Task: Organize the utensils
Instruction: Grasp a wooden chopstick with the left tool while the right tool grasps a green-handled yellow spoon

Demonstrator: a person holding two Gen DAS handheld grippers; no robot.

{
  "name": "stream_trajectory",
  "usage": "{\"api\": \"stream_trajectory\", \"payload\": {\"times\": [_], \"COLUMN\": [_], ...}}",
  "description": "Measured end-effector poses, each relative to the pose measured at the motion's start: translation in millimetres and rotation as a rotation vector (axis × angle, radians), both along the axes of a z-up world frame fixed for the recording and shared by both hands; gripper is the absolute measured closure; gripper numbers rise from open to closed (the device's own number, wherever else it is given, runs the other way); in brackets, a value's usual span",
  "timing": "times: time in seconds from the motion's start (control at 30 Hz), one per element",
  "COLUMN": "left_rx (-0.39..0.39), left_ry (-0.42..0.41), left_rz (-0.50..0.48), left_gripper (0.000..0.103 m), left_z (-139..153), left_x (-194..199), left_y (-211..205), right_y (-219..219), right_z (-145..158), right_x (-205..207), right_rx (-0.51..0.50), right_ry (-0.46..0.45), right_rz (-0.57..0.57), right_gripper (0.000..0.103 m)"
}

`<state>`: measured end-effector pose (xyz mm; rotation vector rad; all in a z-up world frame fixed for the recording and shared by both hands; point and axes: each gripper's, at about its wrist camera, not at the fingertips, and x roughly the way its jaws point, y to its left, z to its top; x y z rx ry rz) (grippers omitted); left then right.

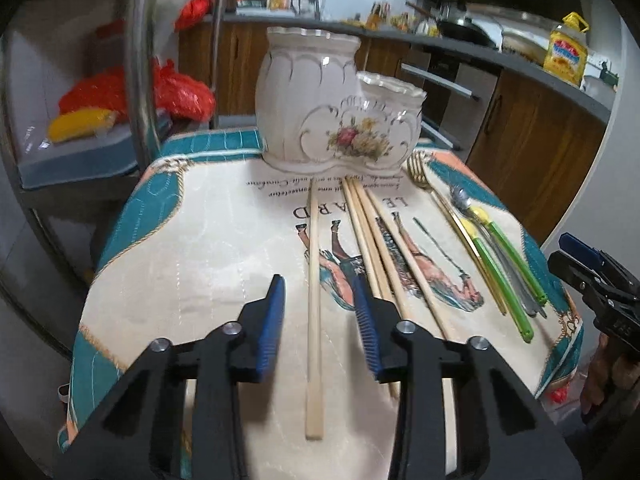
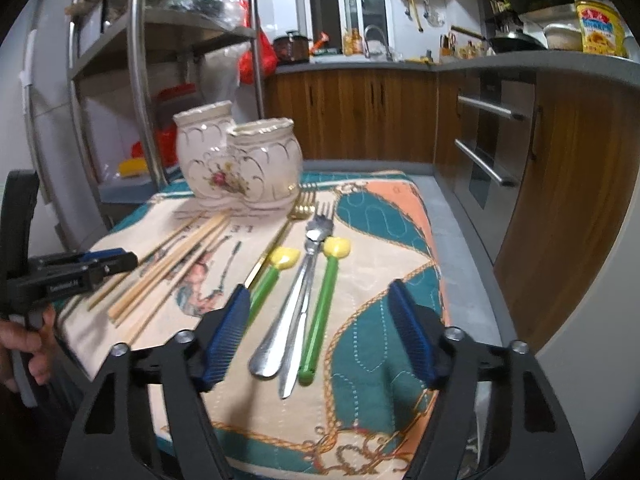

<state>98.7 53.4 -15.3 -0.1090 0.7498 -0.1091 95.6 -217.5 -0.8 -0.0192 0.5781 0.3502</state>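
only a twin-pot ceramic holder [image 1: 332, 108]

Four chopsticks [image 1: 314, 280], two forks [image 2: 298, 210], two green-handled utensils [image 2: 320, 320], one double-pot holder [image 1: 320, 100].

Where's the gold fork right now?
In the right wrist view the gold fork lies on the cloth, tines by the holder's base, between the chopsticks and green-handled utensils.

The left tool's right finger [image 1: 366, 320] covers part of the bunched chopsticks [image 1: 374, 232]. Its pads are motion-blurred. The ceramic holder [image 1: 320, 120] hides the surface's far edge behind it, and its insides cannot be seen. Print on the cloth [image 1: 348, 190] is partly unreadable.
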Motion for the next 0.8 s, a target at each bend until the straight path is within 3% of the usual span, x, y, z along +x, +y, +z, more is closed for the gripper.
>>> {"api": "stream_trajectory", "payload": {"times": [0.27,0.53,0.8], "left_rx": [0.08,0.176,0.211], "left_ry": [0.119,0.166,0.254], "left_rz": [-0.071,-0.101,-0.154], "left_gripper": [0.073,0.074,0.077], "left_z": [0,0,4], "left_x": [39,50,66], "left_y": [-6,-11,-10], "right_y": [-2,3,13], "right_z": [-8,-15,-10], "right_x": [38,67,85], "right_rx": [-0.043,-0.078,-0.191], "right_ry": [0.134,0.26,0.336], "right_rz": [0.021,0.069,0.113], "right_gripper": [0.05,0.06,0.075]}}
